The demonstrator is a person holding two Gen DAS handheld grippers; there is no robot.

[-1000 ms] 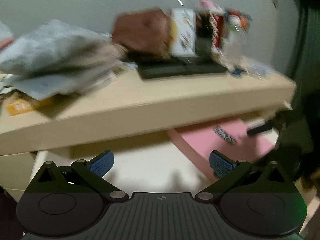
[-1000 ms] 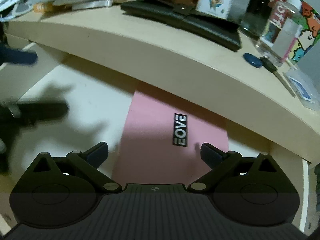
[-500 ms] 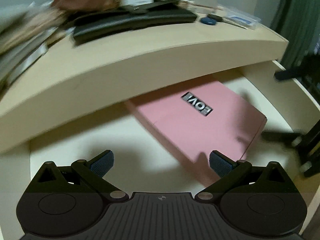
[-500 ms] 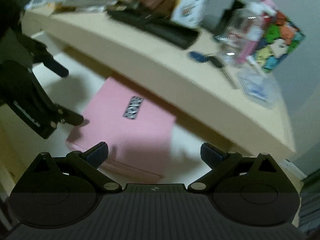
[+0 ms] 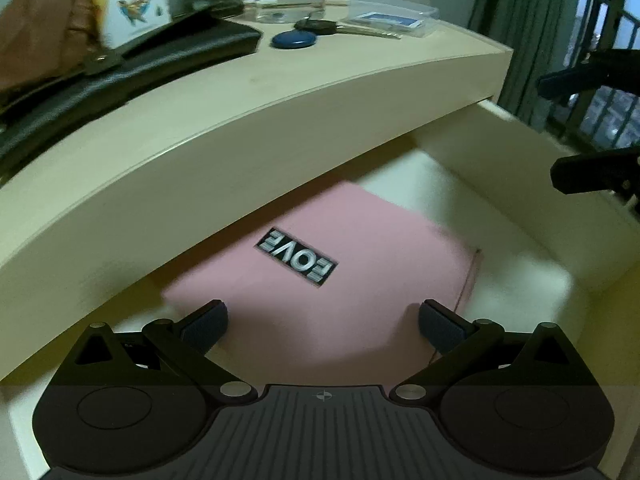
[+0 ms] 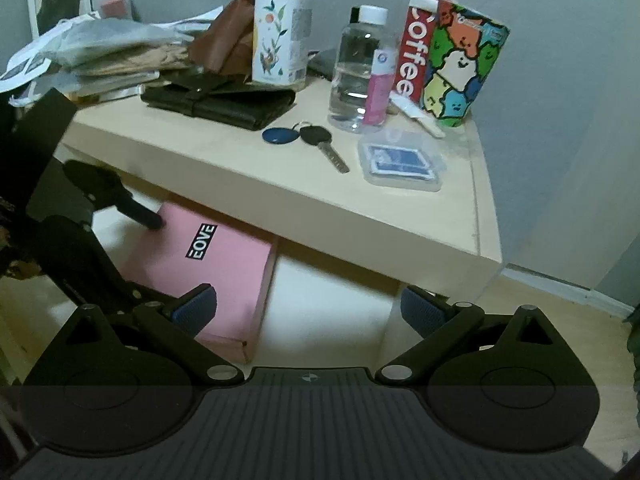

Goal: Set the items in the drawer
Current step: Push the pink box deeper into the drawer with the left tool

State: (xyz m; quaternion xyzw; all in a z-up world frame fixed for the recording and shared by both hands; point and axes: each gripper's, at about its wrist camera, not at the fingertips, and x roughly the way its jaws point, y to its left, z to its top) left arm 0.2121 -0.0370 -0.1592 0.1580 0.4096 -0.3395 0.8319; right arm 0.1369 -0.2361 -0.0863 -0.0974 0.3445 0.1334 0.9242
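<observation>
The drawer (image 5: 532, 200) stood pulled out beneath the counter (image 6: 280, 188), and the pink box (image 5: 360, 280) marked EOVE lay flat on its floor, its far end tucked under the counter's front edge and its right side well clear of the drawer's right wall. The left gripper (image 5: 322, 320) hung low over the near end of the box with its fingers spread wide and nothing between them. The right gripper (image 6: 308, 308) was held higher, off the drawer's right corner, its fingers likewise spread and empty.

With the box already in, the step in hand looked to be fetching the next thing from the counter. The closest candidates to the front edge were the key (image 6: 324, 144) with its blue fob (image 6: 280, 135) and the clear card case (image 6: 402, 160) near the right corner; the black wallet (image 6: 224, 102) lay further left. The key and case sat low and flat, so a good pick would bring the right fingers down steeply, straddle the thing across its narrow side, and close only once both pads touched the counter. The water bottle (image 6: 354, 68) and pink tube (image 6: 378, 88) stood just behind and could be knocked over by a careless approach. The bare drawer floor to the right of the box offered the obvious landing spot.
</observation>
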